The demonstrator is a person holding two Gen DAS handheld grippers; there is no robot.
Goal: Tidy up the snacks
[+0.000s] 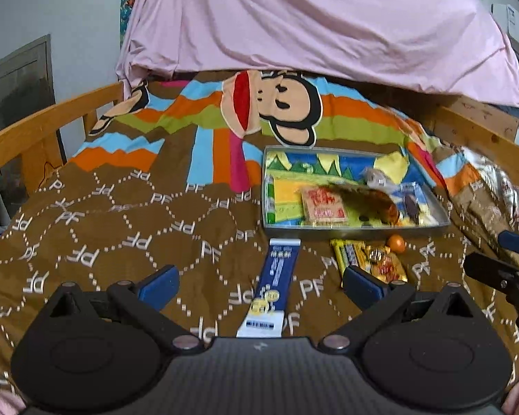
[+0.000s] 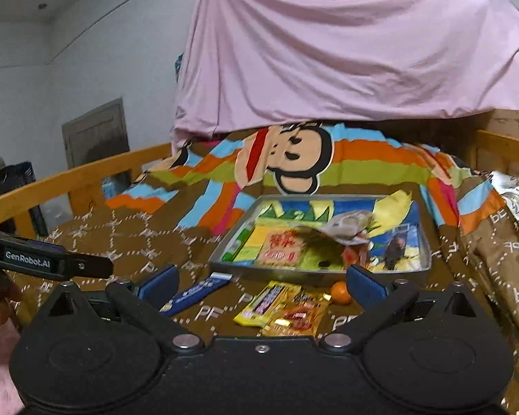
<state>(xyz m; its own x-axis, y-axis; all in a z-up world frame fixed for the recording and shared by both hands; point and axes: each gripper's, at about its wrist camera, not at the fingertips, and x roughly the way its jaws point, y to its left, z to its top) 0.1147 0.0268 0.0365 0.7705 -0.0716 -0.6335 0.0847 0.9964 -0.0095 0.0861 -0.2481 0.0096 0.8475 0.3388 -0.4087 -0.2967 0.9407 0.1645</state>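
On a bed under a brown patterned bedspread (image 1: 128, 228) sits a shallow metal tray (image 2: 221, 256), already holding a tan red-printed packet (image 1: 324, 206), a green tube (image 1: 269, 200) along its left wall and a blurred feathery brown item (image 1: 366, 200) I cannot identify. Outside it, on the cover just before its near wall, lie a long blue packet (image 1: 275, 287), a yellow bar (image 2: 266, 302), a gold-and-red wrapper (image 2: 299, 316) touching that bar, and a small orange (image 2: 340, 292). Left gripper (image 1: 259, 283): jaws wide apart, empty, straddling the blue packet. Right gripper (image 2: 259, 283): likewise spread and empty, above the yellow bar. Judgement: four items remain. Recommend the left descend square to the blue packet, pinch across its narrow width, lift clear of the fabric, then release over bare tray floor.
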